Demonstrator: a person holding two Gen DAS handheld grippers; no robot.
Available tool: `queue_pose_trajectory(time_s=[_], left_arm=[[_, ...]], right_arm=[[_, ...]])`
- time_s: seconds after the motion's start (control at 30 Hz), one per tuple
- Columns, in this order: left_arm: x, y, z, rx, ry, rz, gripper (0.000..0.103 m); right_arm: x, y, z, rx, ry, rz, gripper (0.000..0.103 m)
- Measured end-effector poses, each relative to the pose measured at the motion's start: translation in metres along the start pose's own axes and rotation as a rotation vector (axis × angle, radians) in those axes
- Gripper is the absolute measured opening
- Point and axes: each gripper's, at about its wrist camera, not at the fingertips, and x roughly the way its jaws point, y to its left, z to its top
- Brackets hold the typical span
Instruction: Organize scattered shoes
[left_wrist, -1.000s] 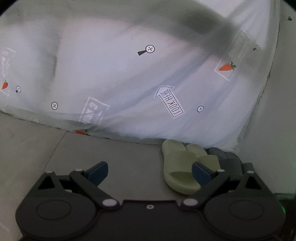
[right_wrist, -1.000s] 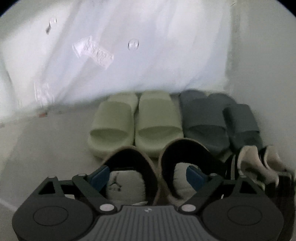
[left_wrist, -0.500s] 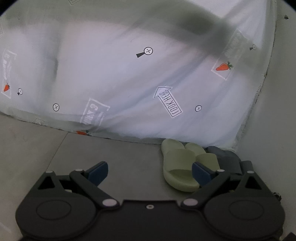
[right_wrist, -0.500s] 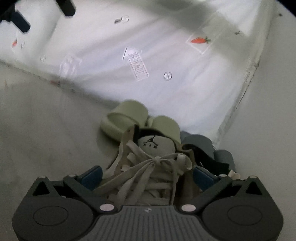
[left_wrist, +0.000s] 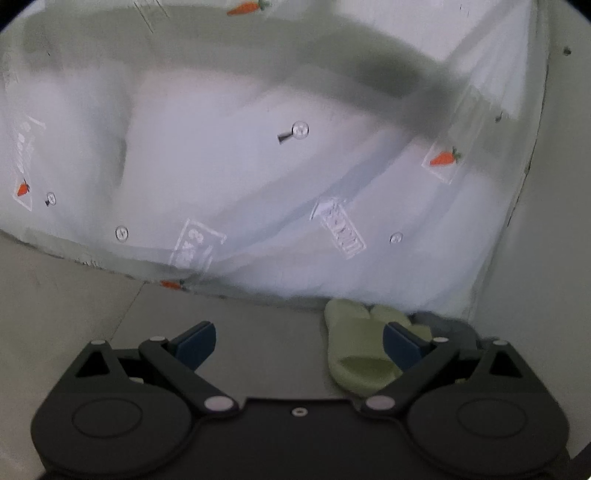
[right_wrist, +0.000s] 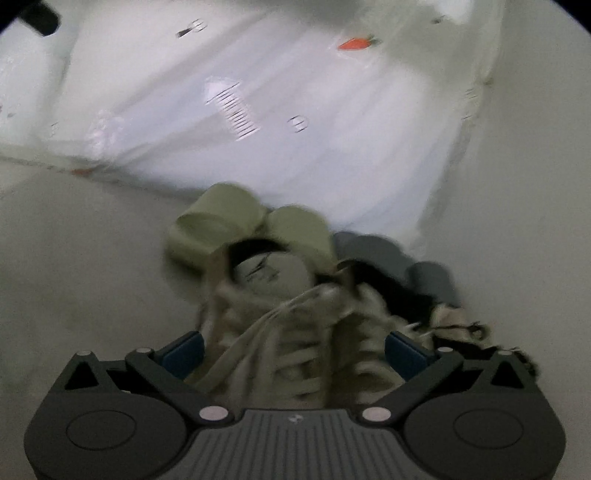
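Observation:
A pair of beige laced sneakers lies on the floor, blurred, between the wide-apart fingers of my right gripper, which is open above their laces. Just beyond them a pair of pale green slides stands against the sheet, with grey slides to its right. A further light and dark shoe sits at the right. My left gripper is open over bare floor with nothing in it. Past its right finger the green slides and a bit of the grey slides show.
A white sheet printed with carrots and arrows hangs down to the grey tiled floor behind the shoes. A pale wall closes off the right side next to the grey slides. Open floor lies to the left.
The right wrist view has gone from behind the sneakers' heels to over their laces, closer to the slides, and is now blurred. The left gripper has tilted slightly upward; its fingers stay apart.

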Motion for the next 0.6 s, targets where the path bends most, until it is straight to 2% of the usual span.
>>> queue_pose_trajectory(time_s=[0.07, 0.2, 0.37, 0.6], left_arm=[[-0.012, -0.002, -0.001, -0.005, -0.059, -0.008, 0.098], [-0.039, -0.007, 0.001, 0.011, -0.102, -0.01, 0.098], [-0.092, -0.007, 0.006, 0.092, -0.078, -0.017, 0.098], [-0.159, 0.022, 0.004, 0.056, -0.069, 0.039, 0.099]], right_arm=[[-0.012, -0.006, 0.005, 0.031, -0.031, -0.011, 0.103], [-0.046, -0.019, 0.014, 0.105, -0.089, -0.025, 0.103], [-0.089, -0.025, 0.023, 0.204, -0.119, -0.033, 0.103], [-0.16, -0.001, 0.037, 0.228, -0.175, -0.016, 0.103]])
